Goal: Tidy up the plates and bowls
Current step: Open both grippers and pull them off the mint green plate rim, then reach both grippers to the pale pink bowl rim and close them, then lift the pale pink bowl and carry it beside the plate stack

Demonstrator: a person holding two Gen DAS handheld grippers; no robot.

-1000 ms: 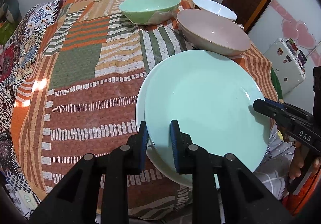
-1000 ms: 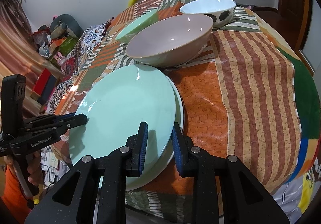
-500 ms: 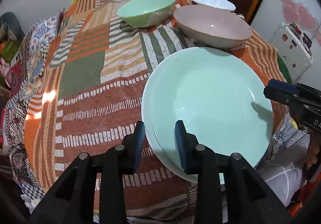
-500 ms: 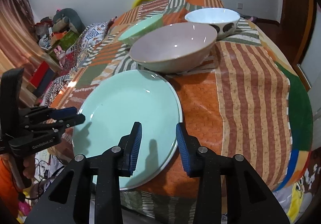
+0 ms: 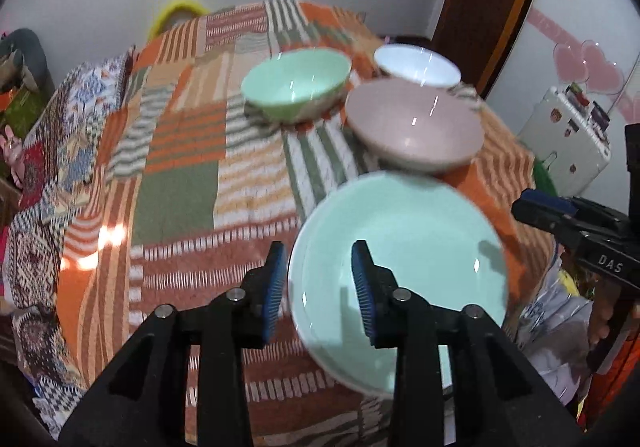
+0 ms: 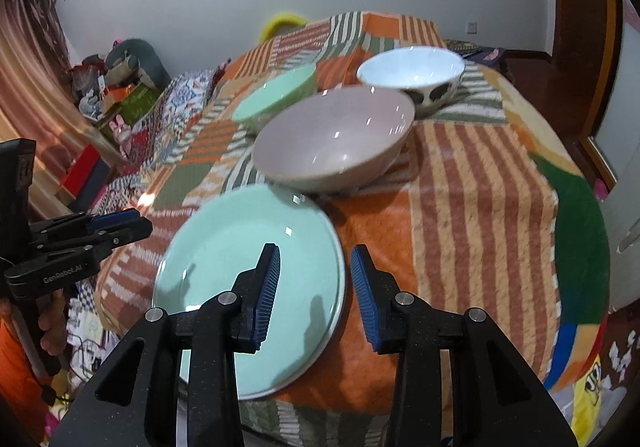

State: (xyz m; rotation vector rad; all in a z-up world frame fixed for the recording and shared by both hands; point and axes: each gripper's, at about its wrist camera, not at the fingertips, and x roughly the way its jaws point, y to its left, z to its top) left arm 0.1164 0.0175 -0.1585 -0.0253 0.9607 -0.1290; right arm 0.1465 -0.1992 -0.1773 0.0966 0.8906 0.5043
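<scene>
We pull both grippers up, back from round mint-green ceramic plate; jaws widened, nothing held. Left gripper, right gripper hover spread above its near rim. Plate rests stacked on patchwork tablecloth. Plates look done; pink bowl ahead likely next.

Both hand-held grippers agape (empty)
</scene>
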